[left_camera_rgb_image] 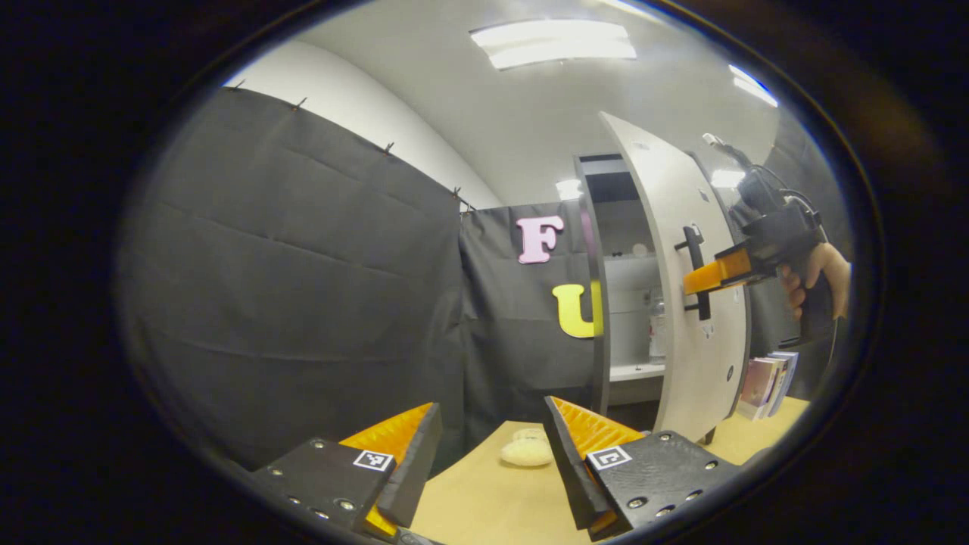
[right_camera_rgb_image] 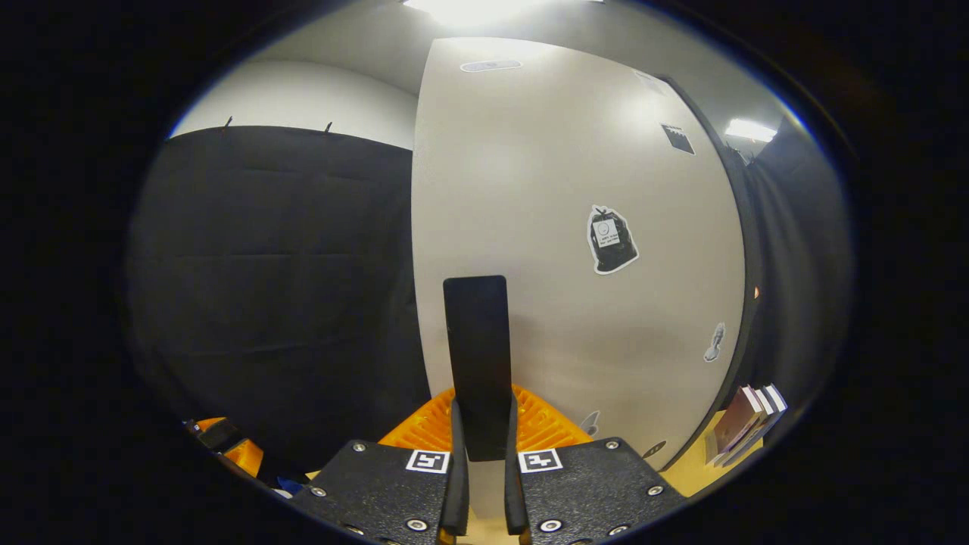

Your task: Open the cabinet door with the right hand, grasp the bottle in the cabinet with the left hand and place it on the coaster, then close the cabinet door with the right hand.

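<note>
Ahead of the left gripper (left_camera_rgb_image: 488, 454), in the left gripper view, stands a tall cabinet (left_camera_rgb_image: 599, 303) with its door (left_camera_rgb_image: 681, 303) swung partly open. Inside, on a pale shelf (left_camera_rgb_image: 636, 371), a clear bottle (left_camera_rgb_image: 657, 329) stands upright near the door's edge; what it holds cannot be made out. A small round object sits on a higher level, too small to identify. The left gripper's fingers (left_camera_rgb_image: 583, 435) are spread wide apart with nothing between them, hovering above a tan table (left_camera_rgb_image: 484, 499). On that table, just beyond the fingers, lies a pale fuzzy coaster (left_camera_rgb_image: 528, 448), bare on top and well apart from the bottle. To the right, a hand (left_camera_rgb_image: 821, 276) holds the right gripper (left_camera_rgb_image: 700, 278), whose fingers meet the door's dark handle (left_camera_rgb_image: 696, 272). A few books (left_camera_rgb_image: 768, 382) lean beside the foot of the door.

Close against the door (right_camera_rgb_image: 575, 250) in the right gripper view, the right gripper (right_camera_rgb_image: 481, 446) is clamped on the upright dark handle (right_camera_rgb_image: 477, 356), both fingers pressing its sides. Stickers (right_camera_rgb_image: 612, 238) dot the door face. The books (right_camera_rgb_image: 746, 424) stand at lower right on the table.
</note>
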### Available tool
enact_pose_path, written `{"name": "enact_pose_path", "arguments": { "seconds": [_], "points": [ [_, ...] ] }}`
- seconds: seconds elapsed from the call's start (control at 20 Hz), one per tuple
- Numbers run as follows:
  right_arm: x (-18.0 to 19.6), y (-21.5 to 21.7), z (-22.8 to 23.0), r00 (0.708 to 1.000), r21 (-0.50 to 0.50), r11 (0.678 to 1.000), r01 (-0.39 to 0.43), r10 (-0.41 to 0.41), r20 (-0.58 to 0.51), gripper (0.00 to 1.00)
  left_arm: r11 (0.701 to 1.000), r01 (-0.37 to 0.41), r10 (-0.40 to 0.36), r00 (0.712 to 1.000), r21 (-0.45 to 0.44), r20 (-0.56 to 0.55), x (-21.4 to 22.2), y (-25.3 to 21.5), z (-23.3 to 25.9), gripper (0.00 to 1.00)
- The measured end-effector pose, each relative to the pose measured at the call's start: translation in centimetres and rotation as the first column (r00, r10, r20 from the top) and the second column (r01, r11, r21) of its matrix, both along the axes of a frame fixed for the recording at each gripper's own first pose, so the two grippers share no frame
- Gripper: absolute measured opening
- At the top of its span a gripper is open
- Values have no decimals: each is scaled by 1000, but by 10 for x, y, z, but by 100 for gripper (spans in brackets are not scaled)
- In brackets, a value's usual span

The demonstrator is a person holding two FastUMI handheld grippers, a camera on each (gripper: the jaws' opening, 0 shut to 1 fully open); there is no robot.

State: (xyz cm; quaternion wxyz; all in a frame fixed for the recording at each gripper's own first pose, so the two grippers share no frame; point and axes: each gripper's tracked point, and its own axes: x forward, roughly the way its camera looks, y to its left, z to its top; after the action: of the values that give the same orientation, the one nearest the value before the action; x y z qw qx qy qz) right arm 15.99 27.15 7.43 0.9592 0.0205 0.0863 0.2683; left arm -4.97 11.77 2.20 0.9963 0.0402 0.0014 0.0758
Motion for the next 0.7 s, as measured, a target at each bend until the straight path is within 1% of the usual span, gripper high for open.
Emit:
{"name": "enact_pose_path", "arguments": {
  "seconds": [0.05,0.2,0.25,0.3,0.45,0.7],
  "points": [
    [-2,-3,1,1000,3,1000,-12,12,-2,19,1000,1,-1,1000,-4,0,-2,-7,1,77],
    [-6,-10,1,999,11,999,-41,41,-3,19,1000,20,-20,1000,-6,-2,-15,-33,3,77],
    [-8,-13,2,999,12,999,-48,48,-2,19,1000,21,-21,1000,2,-3,-16,-40,6,83],
    [-10,-16,1,999,14,999,-52,52,1,19,1000,26,-26,1000,6,-3,-13,-46,6,77],
    [-14,-26,3,999,22,998,-51,50,21,18,998,58,-58,998,8,-5,-9,-76,9,77],
    [-34,-54,11,999,25,999,-39,39,22,19,992,124,-124,992,-2,-11,-1,-130,6,77]
  ]
}}
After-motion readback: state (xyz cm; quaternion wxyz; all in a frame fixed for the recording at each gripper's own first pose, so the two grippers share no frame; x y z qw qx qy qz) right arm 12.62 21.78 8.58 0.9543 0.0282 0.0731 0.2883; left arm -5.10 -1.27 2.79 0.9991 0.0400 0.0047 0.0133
